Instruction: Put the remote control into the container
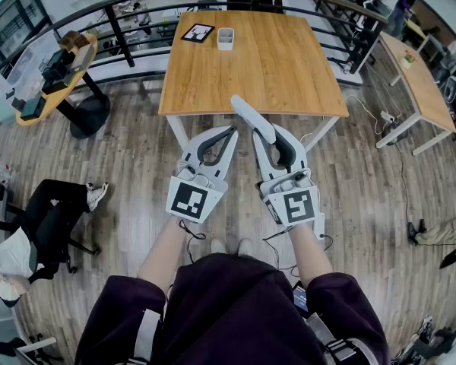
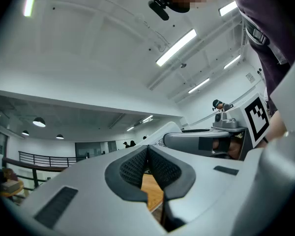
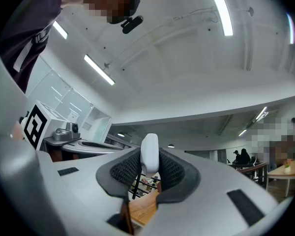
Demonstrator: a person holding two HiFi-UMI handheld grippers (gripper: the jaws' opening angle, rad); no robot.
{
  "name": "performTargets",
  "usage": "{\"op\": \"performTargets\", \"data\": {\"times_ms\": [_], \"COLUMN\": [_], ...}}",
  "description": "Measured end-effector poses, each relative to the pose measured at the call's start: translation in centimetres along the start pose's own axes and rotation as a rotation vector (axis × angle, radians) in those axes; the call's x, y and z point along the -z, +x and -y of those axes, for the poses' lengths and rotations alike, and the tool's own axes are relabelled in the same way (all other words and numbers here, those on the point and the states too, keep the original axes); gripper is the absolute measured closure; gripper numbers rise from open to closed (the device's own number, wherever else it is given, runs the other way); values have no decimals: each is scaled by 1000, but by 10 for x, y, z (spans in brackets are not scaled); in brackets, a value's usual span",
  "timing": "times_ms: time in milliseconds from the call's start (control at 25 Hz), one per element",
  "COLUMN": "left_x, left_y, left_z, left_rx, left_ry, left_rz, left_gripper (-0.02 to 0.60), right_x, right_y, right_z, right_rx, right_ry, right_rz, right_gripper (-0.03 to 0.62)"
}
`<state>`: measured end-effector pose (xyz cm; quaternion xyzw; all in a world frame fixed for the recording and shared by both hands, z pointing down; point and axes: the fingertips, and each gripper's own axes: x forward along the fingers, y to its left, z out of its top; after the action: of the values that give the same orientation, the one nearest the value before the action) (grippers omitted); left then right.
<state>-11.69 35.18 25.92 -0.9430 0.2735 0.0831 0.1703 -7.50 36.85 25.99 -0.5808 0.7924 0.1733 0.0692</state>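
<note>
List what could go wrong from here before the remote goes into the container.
1. The right gripper pinches the remote control near one end, with most of it sticking out, so it may pivot or slip on the way.
2. The container looks small and sits at the far side of the table, beside a flat black-framed item. The long remote might tip it or miss.

Smooth white plastic remote control [image 1: 252,118]; matt wooden table [image 1: 273,67].

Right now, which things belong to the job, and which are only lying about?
Job: remote control, right gripper holding it, white container, wooden table.
Lying about: dark flat board beside the container, round side table, seated person.
</note>
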Motion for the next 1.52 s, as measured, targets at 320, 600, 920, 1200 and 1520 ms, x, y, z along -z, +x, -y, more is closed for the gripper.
{"op": "performTargets", "data": {"times_ms": [320, 600, 920, 1200, 1520], "left_x": [1, 7, 19, 37, 55], "left_y": [-21, -22, 4, 55, 123], "left_z": [-20, -26, -36, -44, -49], "left_rx": [12, 38, 46, 55, 39], "left_ry": [-45, -42, -53, -56, -60], "left_rz": [10, 9, 18, 7, 11], "left_gripper": [569, 569, 569, 569, 569], "right_x": [-2, 1, 14, 31, 54], "right_y": [13, 17, 34, 56, 78], "right_z": [-25, -29, -6, 40, 103], "right_rx": [26, 46, 60, 67, 51], "right_ry": [2, -2, -3, 3, 5], "right_rz": [-3, -10, -6, -11, -4], "right_gripper": [484, 485, 484, 484, 485]}}
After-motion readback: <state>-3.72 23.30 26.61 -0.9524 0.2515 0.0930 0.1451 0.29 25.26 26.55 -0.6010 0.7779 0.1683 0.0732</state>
